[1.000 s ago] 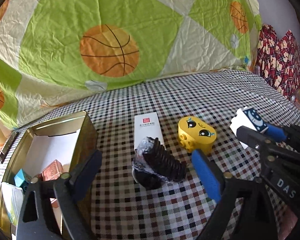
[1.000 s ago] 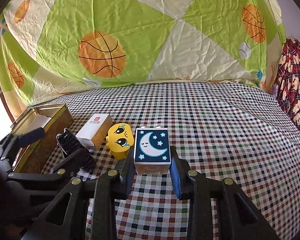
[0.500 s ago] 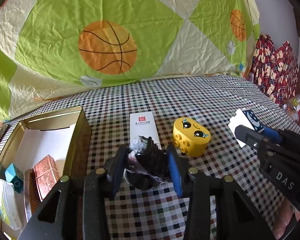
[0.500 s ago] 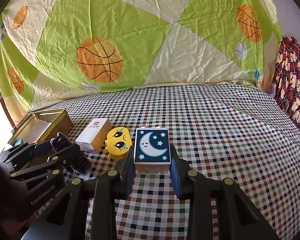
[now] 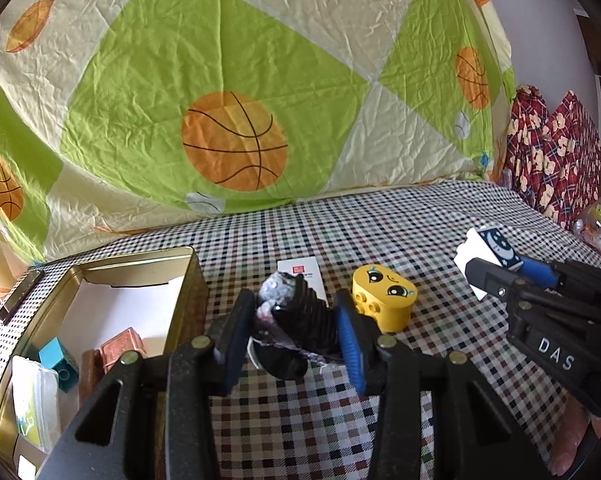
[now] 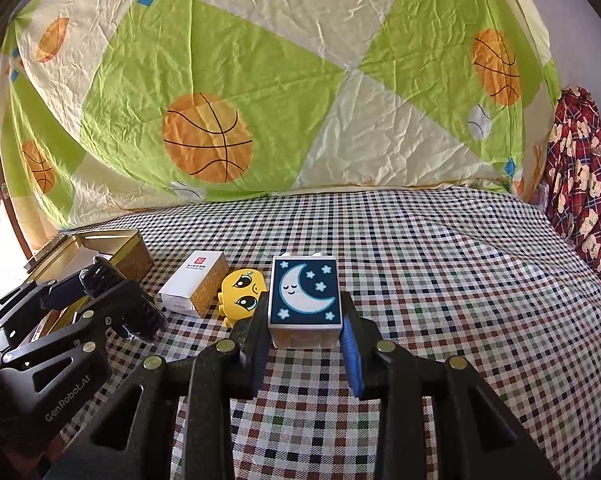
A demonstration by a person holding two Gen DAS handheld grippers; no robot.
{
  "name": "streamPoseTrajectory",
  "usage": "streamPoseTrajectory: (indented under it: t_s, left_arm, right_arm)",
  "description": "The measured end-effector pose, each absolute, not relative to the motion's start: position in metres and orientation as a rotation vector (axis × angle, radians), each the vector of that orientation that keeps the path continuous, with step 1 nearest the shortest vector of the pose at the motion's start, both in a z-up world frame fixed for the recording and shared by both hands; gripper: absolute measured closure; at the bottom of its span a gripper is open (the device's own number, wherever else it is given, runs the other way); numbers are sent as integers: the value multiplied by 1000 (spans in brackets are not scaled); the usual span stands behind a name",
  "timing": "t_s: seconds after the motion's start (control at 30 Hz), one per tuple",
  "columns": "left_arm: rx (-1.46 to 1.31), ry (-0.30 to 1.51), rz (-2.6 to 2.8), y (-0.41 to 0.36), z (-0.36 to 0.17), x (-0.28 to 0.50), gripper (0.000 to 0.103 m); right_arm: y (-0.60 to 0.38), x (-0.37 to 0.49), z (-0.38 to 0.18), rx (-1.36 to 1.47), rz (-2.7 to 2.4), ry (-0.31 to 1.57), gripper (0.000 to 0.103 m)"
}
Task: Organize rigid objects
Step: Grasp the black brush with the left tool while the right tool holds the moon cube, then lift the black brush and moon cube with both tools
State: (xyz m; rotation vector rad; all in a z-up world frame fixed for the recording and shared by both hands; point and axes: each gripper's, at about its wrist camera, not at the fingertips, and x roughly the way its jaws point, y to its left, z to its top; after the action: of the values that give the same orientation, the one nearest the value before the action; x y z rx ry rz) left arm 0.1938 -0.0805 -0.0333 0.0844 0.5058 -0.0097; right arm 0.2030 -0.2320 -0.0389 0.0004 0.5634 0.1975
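the left gripper [image 5: 290, 334] is clenched on the black clip [image 5: 300, 330], pads pressing both its sides; the clip looks just clear of the checked cloth [image 5: 340, 420], though contact underneath is hard to judge; something pale and crumpled clings to the clip's far end, too blurred to name; the white box [image 5: 300, 276] lies just behind it and the yellow face block [image 5: 384, 300] sits just to the right; at left stands the open gold tin [image 5: 188, 280], with a blue block [image 5: 58, 362] and copper-coloured pieces [image 5: 120, 350] inside; the right gripper [image 6: 305, 334] grips the moon block [image 6: 305, 296] upright between its pads, beside the yellow face block; the basketball sheet [image 6: 260, 100] hangs behind.
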Motion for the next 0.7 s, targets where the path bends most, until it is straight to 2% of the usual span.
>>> streamPoseTrajectory:
  t_s: [0.7]
  left_arm:
    - [64, 381, 24, -75, -24, 165, 63]
  right_arm:
    - [-229, 182, -32, -34, 211, 436, 69]
